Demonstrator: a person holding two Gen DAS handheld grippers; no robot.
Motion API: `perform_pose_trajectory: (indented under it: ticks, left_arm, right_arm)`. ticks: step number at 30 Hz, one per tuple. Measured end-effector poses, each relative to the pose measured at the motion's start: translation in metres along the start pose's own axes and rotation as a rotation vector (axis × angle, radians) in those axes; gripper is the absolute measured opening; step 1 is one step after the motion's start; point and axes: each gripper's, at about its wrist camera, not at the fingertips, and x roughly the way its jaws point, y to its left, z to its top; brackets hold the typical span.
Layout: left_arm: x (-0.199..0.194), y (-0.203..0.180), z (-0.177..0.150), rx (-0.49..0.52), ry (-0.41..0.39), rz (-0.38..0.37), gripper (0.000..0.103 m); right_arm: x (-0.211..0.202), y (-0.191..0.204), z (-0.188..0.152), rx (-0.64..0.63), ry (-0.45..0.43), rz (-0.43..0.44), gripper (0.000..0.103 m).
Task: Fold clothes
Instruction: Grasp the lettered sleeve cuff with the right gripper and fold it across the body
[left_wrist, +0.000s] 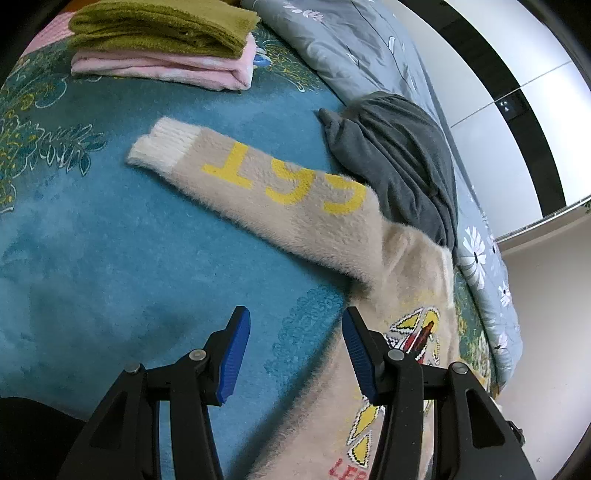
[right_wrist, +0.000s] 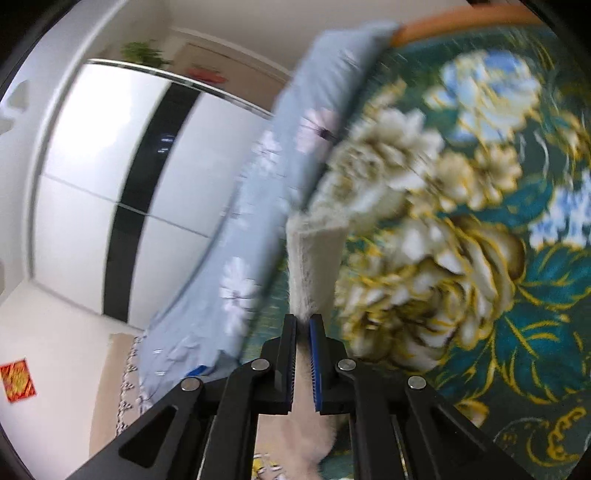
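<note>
A fuzzy beige sweater (left_wrist: 399, 280) with yellow letters lies on the teal blanket (left_wrist: 110, 240). Its sleeve stretches up-left to a white cuff (left_wrist: 162, 146). My left gripper (left_wrist: 295, 332) is open and empty, hovering just above the sweater's edge near the armpit. In the right wrist view my right gripper (right_wrist: 303, 325) is shut on a fold of the beige sweater (right_wrist: 314, 266), which rises as a strip from between the fingers. That view is blurred.
Folded olive (left_wrist: 162, 26) and pink (left_wrist: 162, 64) clothes are stacked at the far left. A crumpled dark grey garment (left_wrist: 402, 155) lies beside the sleeve. A grey floral duvet (left_wrist: 369, 48) runs along the bed's far side. A white wardrobe (right_wrist: 110, 184) stands beyond.
</note>
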Motion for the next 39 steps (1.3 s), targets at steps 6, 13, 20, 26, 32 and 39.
perform_pose_trajectory:
  ticks: [6, 13, 20, 26, 32, 39]
  left_arm:
    - [-0.003, 0.003, 0.001, -0.014, 0.002, -0.032, 0.053]
    - [-0.014, 0.009, 0.005, -0.042, -0.029, -0.079, 0.053]
    - [-0.031, 0.023, 0.012, -0.108, -0.103, -0.119, 0.056]
    - [-0.03, 0.034, 0.015, -0.168, -0.097, -0.151, 0.056]
    - [-0.03, 0.05, 0.017, -0.252, -0.099, -0.193, 0.056]
    - [-0.019, 0.059, 0.023, -0.295, -0.074, -0.208, 0.058]
  right_arm:
    - [-0.02, 0.087, -0.029, -0.181, -0.001, 0.092, 0.007]
    - [0.016, 0.179, -0.117, -0.332, 0.145, 0.178, 0.007]
    - [0.067, 0.226, -0.224, -0.483, 0.315, 0.136, 0.007]
    - [0.119, 0.215, -0.3, -0.508, 0.458, 0.022, 0.007]
    - [0.156, 0.198, -0.354, -0.575, 0.561, -0.096, 0.0]
    - [0.177, 0.196, -0.401, -0.697, 0.637, -0.143, 0.0]
